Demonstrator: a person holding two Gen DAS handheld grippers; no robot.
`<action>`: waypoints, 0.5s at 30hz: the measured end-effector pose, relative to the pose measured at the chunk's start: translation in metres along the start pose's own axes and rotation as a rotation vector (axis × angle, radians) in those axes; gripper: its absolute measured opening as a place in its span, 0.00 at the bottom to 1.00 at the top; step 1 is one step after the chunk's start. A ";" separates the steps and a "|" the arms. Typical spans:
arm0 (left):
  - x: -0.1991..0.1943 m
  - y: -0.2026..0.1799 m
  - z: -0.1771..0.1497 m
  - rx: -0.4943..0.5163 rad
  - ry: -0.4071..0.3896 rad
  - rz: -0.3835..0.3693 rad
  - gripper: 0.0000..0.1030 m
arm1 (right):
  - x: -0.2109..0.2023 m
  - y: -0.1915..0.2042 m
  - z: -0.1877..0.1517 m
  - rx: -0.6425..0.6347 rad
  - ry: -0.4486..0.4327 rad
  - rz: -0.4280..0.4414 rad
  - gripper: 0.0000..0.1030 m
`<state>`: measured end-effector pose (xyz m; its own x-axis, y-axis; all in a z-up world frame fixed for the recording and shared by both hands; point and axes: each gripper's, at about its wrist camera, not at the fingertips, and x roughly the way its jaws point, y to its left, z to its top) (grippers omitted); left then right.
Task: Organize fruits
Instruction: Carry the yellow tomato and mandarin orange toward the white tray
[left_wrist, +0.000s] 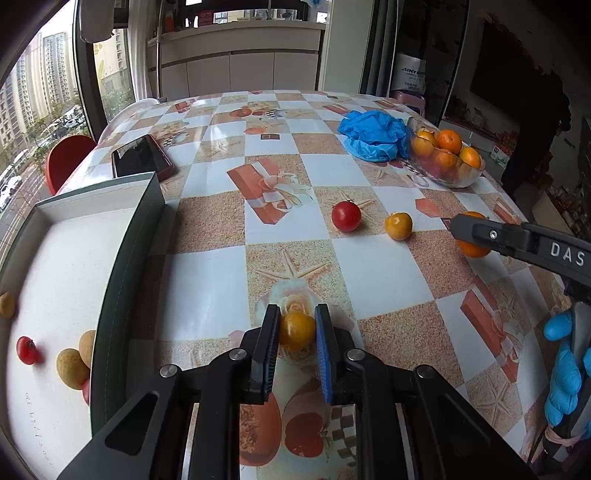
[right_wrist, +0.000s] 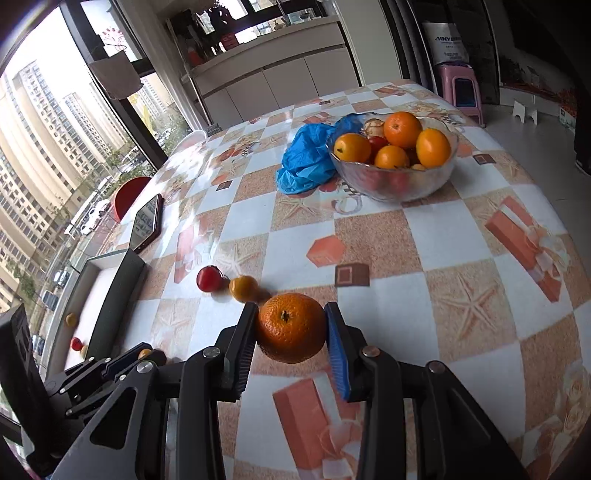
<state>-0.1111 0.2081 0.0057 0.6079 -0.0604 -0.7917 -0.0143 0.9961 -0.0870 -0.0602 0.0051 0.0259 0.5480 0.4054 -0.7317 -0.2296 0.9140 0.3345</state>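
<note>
Right gripper (right_wrist: 291, 341) fingers (right_wrist: 338, 350) clamp orange (right_wrist: 291, 326); glass bowl (right_wrist: 393, 184) beyond.

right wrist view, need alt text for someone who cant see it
The right gripper has its two fingers on either side of an orange over a checkered table. Beyond it lie a red tomato and a small yellow fruit; farther back a glass bowl of oranges stands beside a crumpled blue bag. A shallow box sits at left.
</note>
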 end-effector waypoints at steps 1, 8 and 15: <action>-0.002 0.000 -0.002 -0.005 0.001 -0.001 0.20 | -0.006 -0.004 -0.008 0.009 -0.003 -0.002 0.38; -0.021 -0.005 -0.027 -0.026 0.002 0.012 0.20 | -0.033 -0.010 -0.057 0.003 -0.038 -0.057 0.38; -0.046 -0.015 -0.046 -0.008 -0.013 0.011 0.20 | -0.043 0.002 -0.075 -0.016 -0.022 -0.041 0.38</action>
<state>-0.1753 0.1931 0.0162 0.6179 -0.0482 -0.7848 -0.0277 0.9962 -0.0830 -0.1443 -0.0092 0.0133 0.5748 0.3670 -0.7313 -0.2188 0.9302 0.2948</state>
